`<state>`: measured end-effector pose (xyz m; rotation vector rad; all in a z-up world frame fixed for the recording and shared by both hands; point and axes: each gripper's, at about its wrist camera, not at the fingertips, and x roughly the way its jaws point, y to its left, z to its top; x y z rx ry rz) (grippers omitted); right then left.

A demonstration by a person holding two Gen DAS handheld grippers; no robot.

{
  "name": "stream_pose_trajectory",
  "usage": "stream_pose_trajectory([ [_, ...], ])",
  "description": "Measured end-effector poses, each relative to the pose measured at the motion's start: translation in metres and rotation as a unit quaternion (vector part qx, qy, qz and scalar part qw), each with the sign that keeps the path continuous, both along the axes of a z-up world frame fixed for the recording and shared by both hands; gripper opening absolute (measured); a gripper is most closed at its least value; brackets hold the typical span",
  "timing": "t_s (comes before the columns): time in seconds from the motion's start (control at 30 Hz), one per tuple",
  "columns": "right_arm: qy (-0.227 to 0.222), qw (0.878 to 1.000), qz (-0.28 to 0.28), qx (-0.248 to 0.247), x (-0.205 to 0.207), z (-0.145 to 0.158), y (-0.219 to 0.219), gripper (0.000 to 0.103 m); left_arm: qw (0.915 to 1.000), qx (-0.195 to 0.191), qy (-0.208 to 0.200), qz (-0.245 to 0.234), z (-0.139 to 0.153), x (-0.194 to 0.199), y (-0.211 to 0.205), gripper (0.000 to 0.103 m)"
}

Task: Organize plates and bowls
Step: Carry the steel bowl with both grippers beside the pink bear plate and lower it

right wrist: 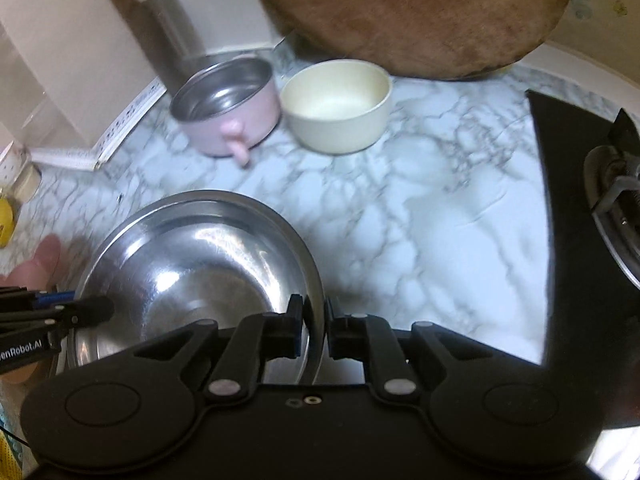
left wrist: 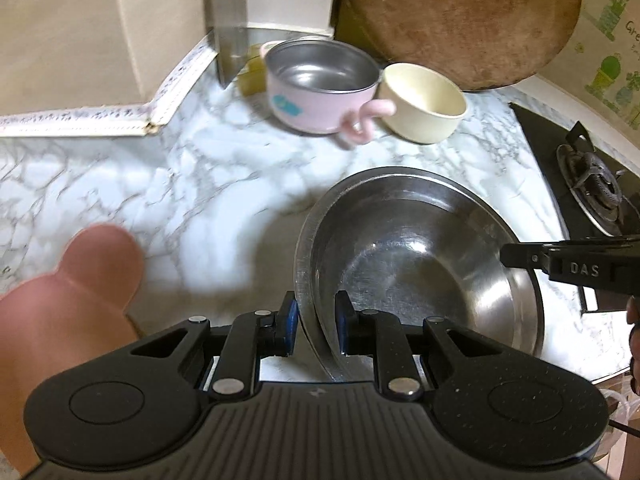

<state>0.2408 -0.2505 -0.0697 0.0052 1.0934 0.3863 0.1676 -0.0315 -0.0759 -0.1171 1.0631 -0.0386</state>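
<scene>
A large steel bowl (left wrist: 416, 256) is held between both grippers above the marble counter. My left gripper (left wrist: 316, 312) is shut on its left rim. My right gripper (right wrist: 316, 316) is shut on its right rim; the bowl also shows in the right wrist view (right wrist: 192, 264). The right gripper's finger shows at the bowl's far rim in the left wrist view (left wrist: 520, 256), and the left gripper shows in the right wrist view (right wrist: 80, 312). Behind stand a pink steel-lined bowl with handles (left wrist: 316, 88) (right wrist: 228, 112) and a cream bowl (left wrist: 420, 104) (right wrist: 336, 104), side by side and touching.
A round wooden chopping board (left wrist: 460, 16) (right wrist: 408, 12) leans on the back wall. A black gas stove (left wrist: 588, 188) (right wrist: 592, 208) lies to the right. A pink object (left wrist: 68, 300) sits at the near left. A metal post (left wrist: 226, 20) stands at the back corner.
</scene>
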Motion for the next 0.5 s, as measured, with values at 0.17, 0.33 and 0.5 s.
stream_pose_trajectory([
  [0.17,0.001,1.0,0.006,-0.003,-0.009,-0.005,0.011,0.013,1.0,0.001,0.003,0.005,-0.011,-0.003,0.009,0.018],
  [0.33,0.003,1.0,0.006,-0.008,-0.011,-0.009,0.014,0.012,0.9999,0.001,0.009,0.011,-0.021,0.0,0.012,0.018],
  [0.5,-0.001,1.0,0.007,-0.007,-0.01,-0.009,0.015,0.012,1.0,0.005,0.004,0.005,-0.024,0.002,0.012,0.018],
])
